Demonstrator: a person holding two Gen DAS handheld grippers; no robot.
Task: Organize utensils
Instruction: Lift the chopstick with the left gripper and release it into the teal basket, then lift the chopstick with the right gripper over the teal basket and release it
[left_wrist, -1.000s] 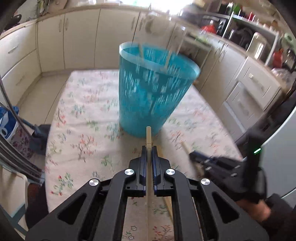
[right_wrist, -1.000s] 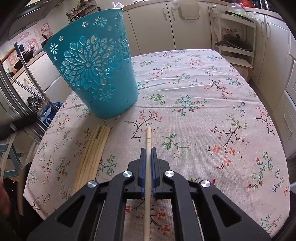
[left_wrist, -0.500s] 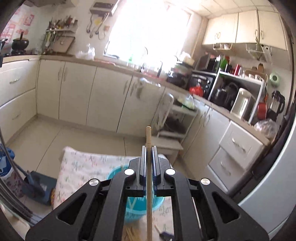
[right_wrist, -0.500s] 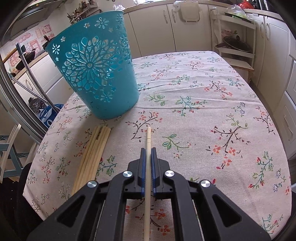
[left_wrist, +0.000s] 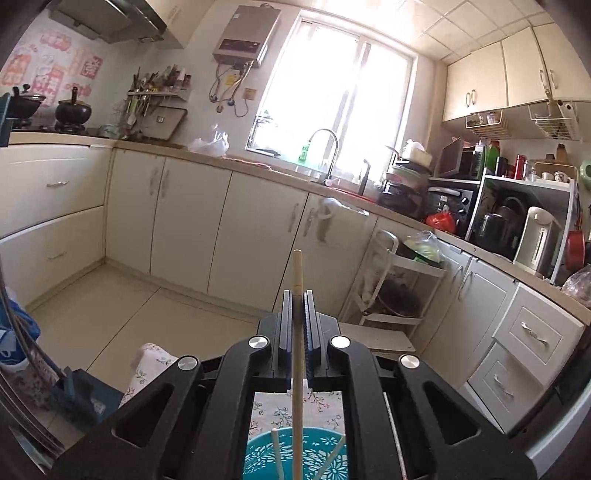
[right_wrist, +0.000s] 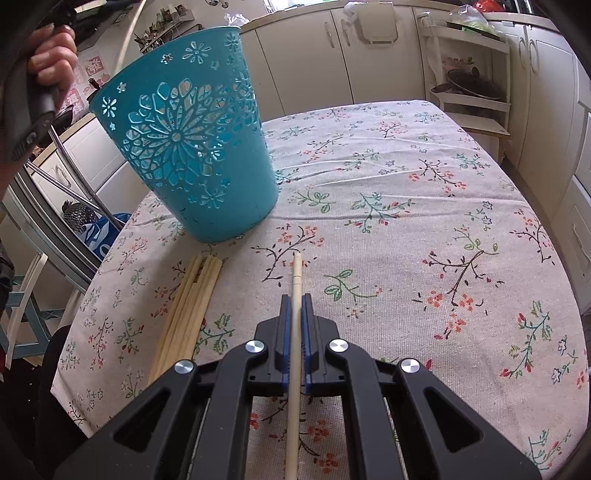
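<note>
My left hand-held gripper (left_wrist: 296, 295) is clenched on a chopstick (left_wrist: 297, 332) above the teal basket (right_wrist: 192, 147), which has two chopsticks inside. Right hand-held gripper (right_wrist: 295, 299) grasps another chopstick (right_wrist: 294, 332) over the counter (right_wrist: 406, 221); loose chopsticks (right_wrist: 188, 306) lie near its left edge, beside the basket.
</note>
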